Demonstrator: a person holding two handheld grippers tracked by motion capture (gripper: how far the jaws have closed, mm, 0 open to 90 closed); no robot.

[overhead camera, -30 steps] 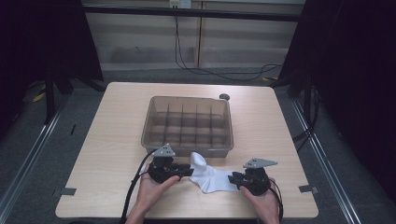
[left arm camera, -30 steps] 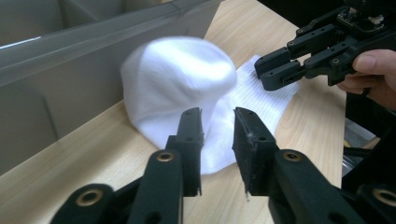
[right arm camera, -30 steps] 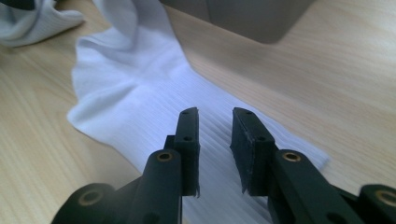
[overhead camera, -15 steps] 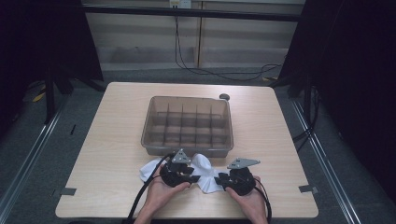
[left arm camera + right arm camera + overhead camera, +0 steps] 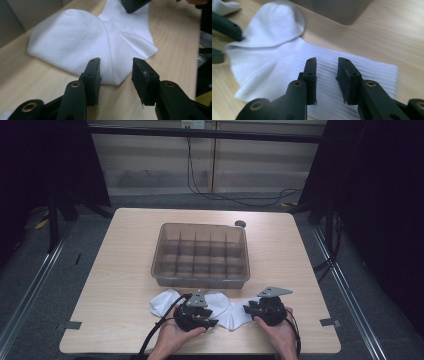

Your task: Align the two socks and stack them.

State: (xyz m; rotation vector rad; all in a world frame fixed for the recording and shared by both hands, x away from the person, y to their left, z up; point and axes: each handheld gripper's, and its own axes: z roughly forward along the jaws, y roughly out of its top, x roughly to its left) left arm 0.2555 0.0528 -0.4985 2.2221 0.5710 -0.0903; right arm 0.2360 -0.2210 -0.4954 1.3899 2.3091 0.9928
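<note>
A white sock [image 5: 235, 312] lies flat on the light wooden bench [image 5: 120, 270], near the front edge and just in front of the divided tray [image 5: 201, 251], with the person's two hands at either end of it. In the left claw view the sock [image 5: 95, 42] spreads out smooth with its rounded end away to the left and a folded corner to the right; in the right claw view the ribbed cuff of the sock [image 5: 352, 67] stretches across under the jaws while the smoother foot part bulges up behind. The left claw [image 5: 212, 316] sits over the sock's middle, its jaws apart and standing just above the cloth at its near edge, not pinching it; these jaws have just been opening, with only the sock's edge below the gap. The right claw [image 5: 248, 309] rests at the sock's right end, its jaws also released, with a clear gap between the pads and the ribbed cloth lying beneath rather than clamped; they too have just been opening a little. A second white sock [image 5: 164, 301] lies to the left, just beside the left hand [image 5: 172, 337]. The right hand [image 5: 280, 335] holds its tool from the front edge of the bench. Behind the tray a small dark round object [image 5: 240, 224] sits on the bench near the far edge
</note>
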